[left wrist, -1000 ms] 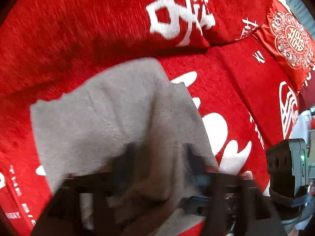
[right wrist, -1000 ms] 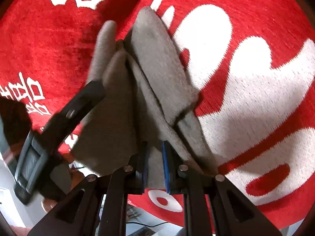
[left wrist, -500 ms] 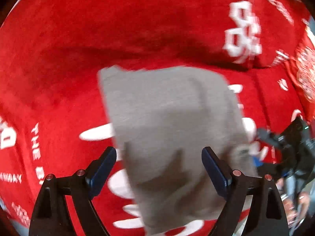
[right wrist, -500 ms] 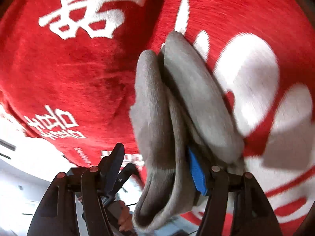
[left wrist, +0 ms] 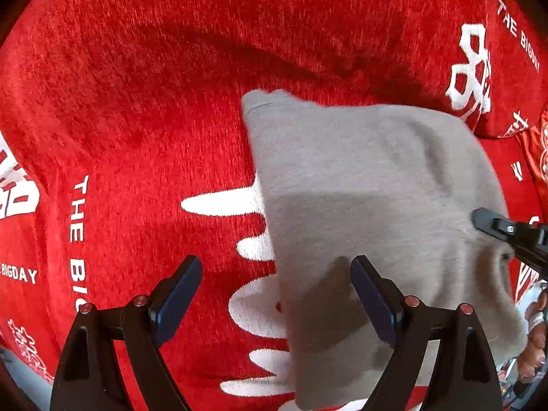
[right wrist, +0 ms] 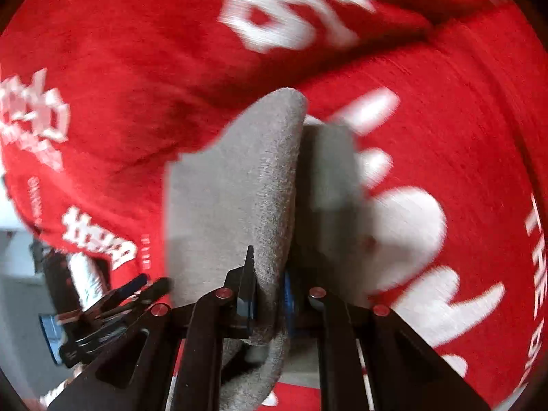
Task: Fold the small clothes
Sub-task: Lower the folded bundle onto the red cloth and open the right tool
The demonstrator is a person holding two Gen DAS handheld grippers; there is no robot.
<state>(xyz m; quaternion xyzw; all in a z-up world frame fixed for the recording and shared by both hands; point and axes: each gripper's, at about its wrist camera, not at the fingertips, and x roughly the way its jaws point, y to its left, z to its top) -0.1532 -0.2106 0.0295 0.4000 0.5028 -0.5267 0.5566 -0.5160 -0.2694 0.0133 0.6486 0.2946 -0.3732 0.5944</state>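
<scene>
Beneath my right gripper (right wrist: 269, 303), jaws closing on grey garment (left wrist: 370, 205), hem cut off, left gripper (left wrist: 275, 294) wide, empty, red cover (left wrist: 137, 102) reading "THE BIGDAY".

We see a soft, fuzzy grey knit garment (left wrist: 359, 178) on a red woven chenille-like cover (left wrist: 137, 109), matt; the black gripper fingers (left wrist: 428, 342) look like smooth plastic.

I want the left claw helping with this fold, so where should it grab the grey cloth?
Probably the free left edge of the cloth, approached from the bare red cover beside it. That edge lies flat and unobstructed; the right claw is closing on the opposite end.
</scene>
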